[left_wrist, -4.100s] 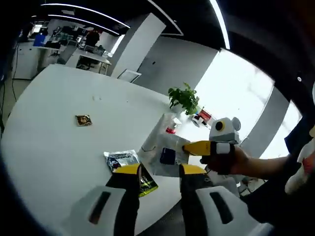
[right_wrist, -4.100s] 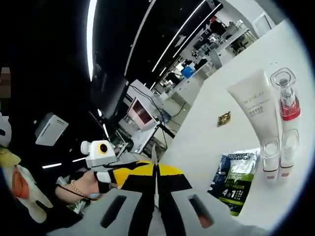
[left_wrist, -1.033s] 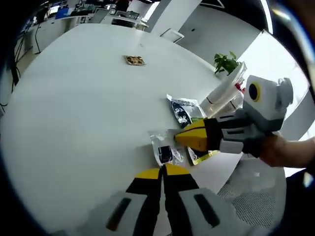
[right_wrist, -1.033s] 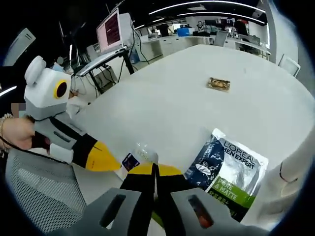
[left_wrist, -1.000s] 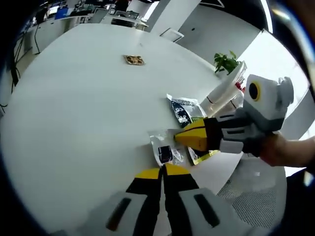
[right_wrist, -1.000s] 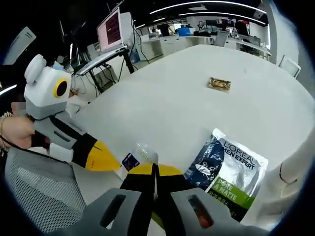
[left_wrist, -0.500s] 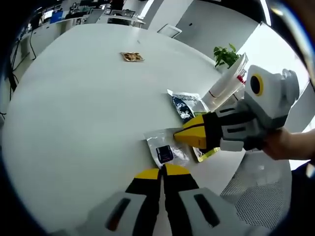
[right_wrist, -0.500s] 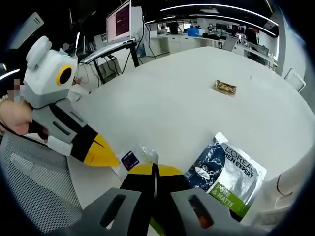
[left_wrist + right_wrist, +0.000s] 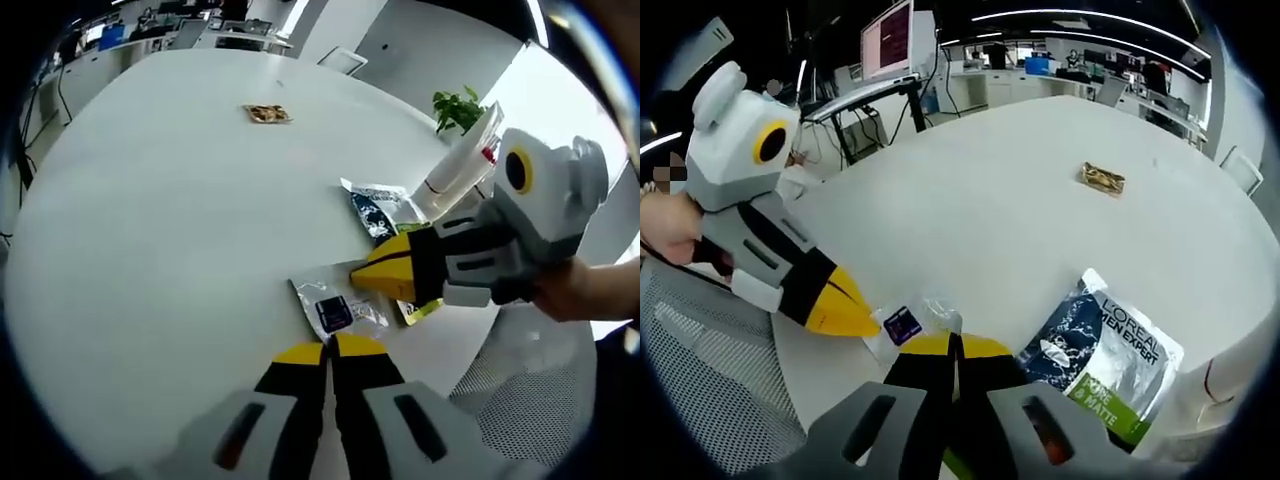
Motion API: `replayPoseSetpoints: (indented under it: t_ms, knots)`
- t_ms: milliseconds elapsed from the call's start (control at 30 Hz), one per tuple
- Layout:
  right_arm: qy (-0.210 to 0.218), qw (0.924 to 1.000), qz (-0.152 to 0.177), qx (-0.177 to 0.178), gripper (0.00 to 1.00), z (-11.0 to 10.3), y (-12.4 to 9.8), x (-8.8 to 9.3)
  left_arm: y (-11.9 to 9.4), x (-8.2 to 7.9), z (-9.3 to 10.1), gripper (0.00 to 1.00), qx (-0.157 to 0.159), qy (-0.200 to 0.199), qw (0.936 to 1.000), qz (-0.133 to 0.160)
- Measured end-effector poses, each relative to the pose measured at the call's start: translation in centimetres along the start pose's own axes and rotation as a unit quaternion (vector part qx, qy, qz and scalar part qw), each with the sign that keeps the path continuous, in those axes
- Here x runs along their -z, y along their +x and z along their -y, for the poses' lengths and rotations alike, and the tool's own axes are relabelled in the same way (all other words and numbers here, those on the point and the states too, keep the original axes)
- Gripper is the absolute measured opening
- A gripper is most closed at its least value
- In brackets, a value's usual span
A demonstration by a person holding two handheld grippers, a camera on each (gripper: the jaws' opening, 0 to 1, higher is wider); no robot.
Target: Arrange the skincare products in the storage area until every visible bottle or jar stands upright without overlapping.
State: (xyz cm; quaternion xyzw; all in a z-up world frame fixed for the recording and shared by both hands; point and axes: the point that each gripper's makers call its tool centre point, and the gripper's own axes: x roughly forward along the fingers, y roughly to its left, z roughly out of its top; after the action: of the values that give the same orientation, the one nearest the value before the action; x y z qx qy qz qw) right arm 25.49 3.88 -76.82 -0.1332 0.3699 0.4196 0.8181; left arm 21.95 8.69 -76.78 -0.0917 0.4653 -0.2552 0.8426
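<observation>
So, quick rundown:
Sachet: clear packet with a dark label lay flat at the table's near edge, both gripper tips right at it.
Pouch: L'Oreal pouch lay flat just right of the sachet.
Tube: white tube lay farther right, beside the pouch.
Left gripper: jaws together, nothing between them.
Right gripper: jaws together; contact with the sachet hidden, honestly can't tell.
Handling: looked light, floppy and slick, so I'd pinch an edge seam.
</observation>
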Motion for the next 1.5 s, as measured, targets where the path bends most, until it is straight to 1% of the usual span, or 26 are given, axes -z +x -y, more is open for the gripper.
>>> replayPoseSetpoints:
  t_ms: [167, 267, 300, 333, 400, 433, 467, 500, 533, 567, 633, 667, 700, 733, 833, 933, 967, 1033, 1067, 1100, 1167, 1200, 1300, 1367, 1433, 1500]
  knots:
    - [-0.002, 1.0, 0.001, -0.003, 0.01, 0.0, 0.0, 0.0, 0.1, 0.2, -0.1, 0.01, -0.004, 0.016, 0.9999, -0.004]
    - [-0.008, 1.0, 0.003, -0.003, 0.01, -0.1, 0.1, -0.1, -0.1, 0.2, -0.2, 0.02, -0.011, 0.036, 0.9992, -0.012]
    - [-0.008, 1.0, 0.003, -0.003, 0.01, -0.1, 0.1, -0.1, -0.2, 0.3, -0.3, 0.02, -0.014, 0.048, 0.9986, -0.016]
    - [-0.009, 0.9999, 0.004, -0.003, 0.01, -0.1, 0.1, -0.2, -0.4, 0.4, -0.5, 0.03, -0.022, 0.07, 0.997, -0.024]
    - [-0.016, 0.9999, 0.005, -0.005, 0.01, -0.1, 0.2, -0.2, -0.7, 0.8, -0.9, 0.02, -0.042, 0.114, 0.9916, -0.044]
    - [-0.017, 0.9998, 0.005, -0.006, 0.01, -0.1, 0.2, -0.2, -0.8, 0.6, -0.8, 0.02, -0.044, 0.129, 0.9897, -0.042]
    - [-0.017, 0.9998, 0.005, -0.007, 0.01, -0.1, 0.2, -0.2, -0.9, 0.6, -0.8, 0.02, -0.046, 0.133, 0.9891, -0.043]
    - [-0.019, 0.9998, 0.005, -0.008, 0.01, -0.1, 0.2, -0.2, -0.9, 0.1, -0.8, 0.02, -0.049, 0.142, 0.988, -0.035]
    - [-0.02, 0.9997, 0.005, -0.009, 0.01, -0.1, 0.2, -0.2, -1.0, -0.3, -0.3, 0.02, -0.041, 0.151, 0.9874, -0.026]
    - [-0.021, 0.9997, 0.005, -0.01, 0.01, -0.1, 0.2, -0.2, -0.9, -1.1, 0.3, 0.03, -0.027, 0.163, 0.9862, -0.007]
    - [-0.028, 0.9995, 0.006, -0.013, 0.01, -0.2, 0.2, -0.3, -0.7, -1.8, 0.9, 0.09, -0.016, 0.183, 0.983, 0.007]
    - [-0.03, 0.9994, 0.006, -0.014, 0.01, -0.2, 0.2, -0.3, -0.5, -2.2, 1.2, 0.13, -0.014, 0.206, 0.9785, 0.01]
    - [-0.03, 0.9994, 0.007, -0.015, 0.01, -0.2, 0.2, -0.3, -0.3, -2.2, 1.4, 0.15, -0.013, 0.223, 0.9746, 0.007]
    - [-0.031, 0.9993, 0.007, -0.018, 0.01, -0.2, 0.2, -0.3, 0.0, -2.3, 1.6, 0.16, -0.013, 0.255, 0.9668, 0.003]
    - [-0.038, 0.999, 0.006, -0.024, 0.01, -0.3, 0.2, -0.3, 0.7, -2.1, 1.3, 0.17, -0.027, 0.295, 0.955, -0.013]
    - [-0.046, 0.9984, 0.004, -0.031, 0.01, -0.3, 0.2, -0.3, 1.2, -2.1, 1.5, 0.21, -0.022, 0.293, 0.9558, -0.008]
    - [-0.048, 0.9983, 0.004, -0.032, 0.01, -0.3, 0.2, -0.3, 1.3, -2.0, 1.5, 0.23, -0.022, 0.297, 0.9545, -0.009]
    - [-0.051, 0.9981, 0.004, -0.033, 0.01, -0.3, 0.3, -0.3, 1.4, -1.8, 1.3, 0.24, -0.032, 0.321, 0.9464, -0.017]
    - [-0.05, 0.9981, 0.004, -0.035, 0.01, -0.3, 0.4, -0.3, 1.4, -1.6, 1.1, 0.24, -0.034, 0.326, 0.9445, -0.023]
    - [-0.051, 0.9981, 0.004, -0.036, 0.01, -0.1, 0.5, -0.3, 1.5, -1.6, 1.1, 0.24, -0.034, 0.328, 0.9437, -0.024]
    - [-0.054, 0.9979, 0.004, -0.036, 0.01, 0.0, 0.6, -0.4, 1.3, -1.8, 1.4, 0.24, -0.033, 0.317, 0.9478, -0.015]
    - [-0.054, 0.9978, 0.004, -0.037, 0.01, 0.0, 0.6, -0.4, 1.3, -1.8, 1.4, 0.24, -0.033, 0.315, 0.9483, -0.015]
    - [-0.055, 0.9978, 0.003, -0.037, 0.01, -0.1, 0.5, -0.4, 1.3, -1.9, 1.4, 0.25, -0.034, 0.317, 0.9476, -0.016]
    - [-0.056, 0.9978, 0.003, -0.036, 0.01, 0.0, 0.6, -0.3, 1.3, -2.0, 1.3, 0.28, -0.039, 0.321, 0.9462, -0.015]
    - [-0.055, 0.9979, 0.003, -0.035, 0.01, 0.0, 0.5, -0.3, 1.4, -2.3, 1.4, 0.28, -0.039, 0.312, 0.9493, -0.009]
    - [-0.055, 0.9979, 0.003, -0.034, 0.01, -0.1, 0.5, -0.3, 1.3, -2.2, 1.5, 0.28, -0.038, 0.31, 0.9499, -0.012]
